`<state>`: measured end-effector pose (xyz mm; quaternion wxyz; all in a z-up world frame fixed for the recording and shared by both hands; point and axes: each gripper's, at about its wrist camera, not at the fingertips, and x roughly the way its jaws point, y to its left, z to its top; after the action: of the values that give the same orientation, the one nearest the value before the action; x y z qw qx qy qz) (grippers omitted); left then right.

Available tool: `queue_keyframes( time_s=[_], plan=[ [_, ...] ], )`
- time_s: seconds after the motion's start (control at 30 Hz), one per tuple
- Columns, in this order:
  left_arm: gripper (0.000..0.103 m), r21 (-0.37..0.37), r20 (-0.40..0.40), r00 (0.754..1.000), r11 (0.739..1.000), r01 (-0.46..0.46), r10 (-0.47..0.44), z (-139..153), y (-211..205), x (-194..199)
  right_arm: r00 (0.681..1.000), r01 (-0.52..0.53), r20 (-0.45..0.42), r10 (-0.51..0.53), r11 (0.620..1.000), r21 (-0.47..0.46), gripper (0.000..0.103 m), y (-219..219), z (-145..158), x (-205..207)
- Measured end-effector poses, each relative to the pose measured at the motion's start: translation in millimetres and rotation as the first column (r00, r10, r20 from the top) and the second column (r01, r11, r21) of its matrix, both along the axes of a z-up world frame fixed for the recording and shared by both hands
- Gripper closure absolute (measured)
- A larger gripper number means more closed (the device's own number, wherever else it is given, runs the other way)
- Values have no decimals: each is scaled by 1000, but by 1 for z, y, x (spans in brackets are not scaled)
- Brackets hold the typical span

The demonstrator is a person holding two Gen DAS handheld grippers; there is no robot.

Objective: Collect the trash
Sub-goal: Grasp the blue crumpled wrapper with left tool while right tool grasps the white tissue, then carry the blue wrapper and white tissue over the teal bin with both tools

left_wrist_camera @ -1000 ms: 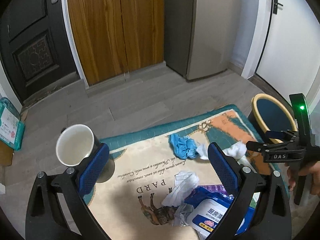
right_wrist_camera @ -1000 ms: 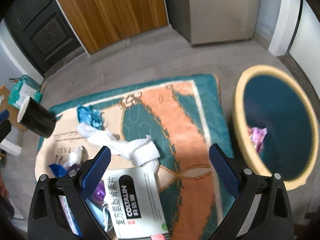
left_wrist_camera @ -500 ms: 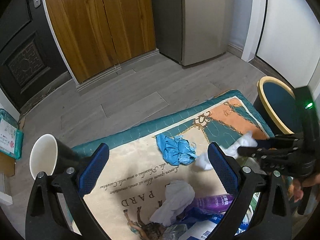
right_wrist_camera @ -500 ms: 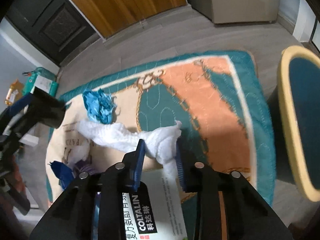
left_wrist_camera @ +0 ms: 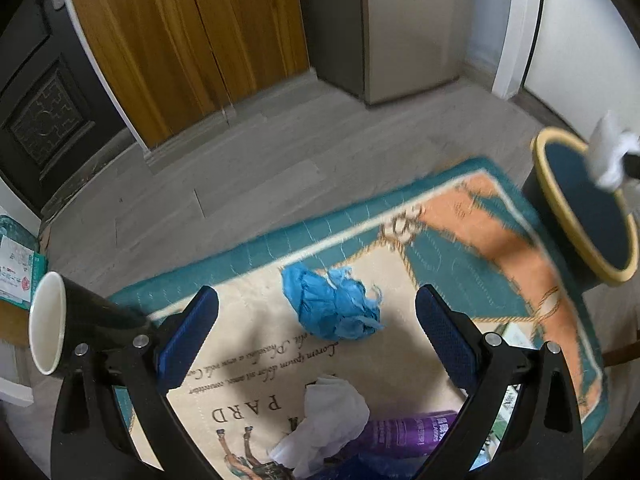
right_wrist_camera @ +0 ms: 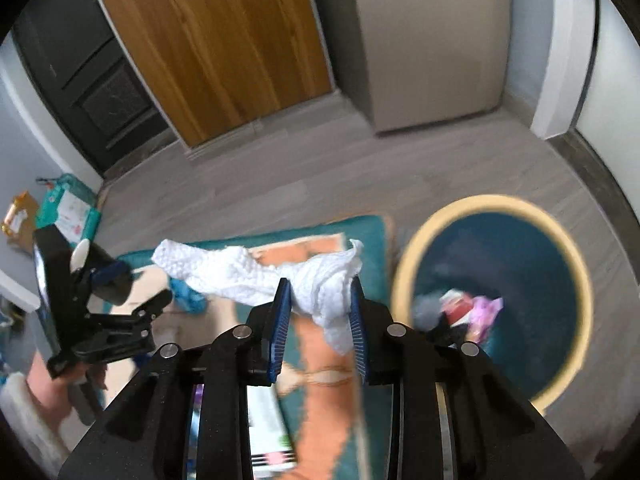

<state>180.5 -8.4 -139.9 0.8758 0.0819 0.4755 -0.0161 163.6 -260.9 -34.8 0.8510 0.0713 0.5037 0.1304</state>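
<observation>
My right gripper (right_wrist_camera: 320, 304) is shut on a white crumpled paper towel (right_wrist_camera: 256, 276), held in the air just left of the round bin (right_wrist_camera: 492, 208). The bin has a yellow rim, dark blue inside, with pink and red trash (right_wrist_camera: 472, 308) in it. In the left wrist view the towel (left_wrist_camera: 610, 152) hangs over the bin (left_wrist_camera: 560, 196) at the right edge. My left gripper (left_wrist_camera: 316, 336) is open above the rug, over a crumpled blue glove (left_wrist_camera: 332, 308). A black paper cup (left_wrist_camera: 76, 332) lies by its left finger.
On the patterned rug (left_wrist_camera: 460, 256) lie a white tissue (left_wrist_camera: 328, 416), a purple bottle (left_wrist_camera: 408, 432) and a printed box (right_wrist_camera: 264, 428). Wooden doors (left_wrist_camera: 192, 36), a black door (left_wrist_camera: 36, 108) and a grey cabinet (left_wrist_camera: 404, 28) stand behind. A green package (right_wrist_camera: 68, 208) lies at the left wall.
My right gripper closed on the white towel, lifted it off the rug and carried it right toward the bin. My left gripper shifted forward over the blue glove.
</observation>
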Motion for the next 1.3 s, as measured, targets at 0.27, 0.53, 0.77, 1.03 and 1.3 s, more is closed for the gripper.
queue_keyframes(
  time_s=[0.27, 0.53, 0.77, 1.03, 1.3],
  plan=[
    [6, 53, -133, 988, 996, -69, 75, -34, 2, 24, 1000, 7, -19, -6, 999, 46, 73, -13, -12, 9],
    [6, -1, -147, 984, 995, -102, 101, -44, 4, 42, 1000, 5, -26, -4, 998, 56, 73, -20, -19, 6],
    [49, -7, -176, 983, 999, -45, 43, -48, -12, 42, 1000, 9, -17, -9, 1000, 20, 73, -29, -19, 7],
    [60, -36, -78, 997, 999, -23, 20, -15, -22, 32, 999, 52, -9, -52, 999, 10, 73, -39, -16, 5],
    [60, -67, 5, 1000, 998, 10, -9, 23, -36, 13, 992, 124, 7, -124, 992, 28, 73, -49, 1, -12]
  ],
)
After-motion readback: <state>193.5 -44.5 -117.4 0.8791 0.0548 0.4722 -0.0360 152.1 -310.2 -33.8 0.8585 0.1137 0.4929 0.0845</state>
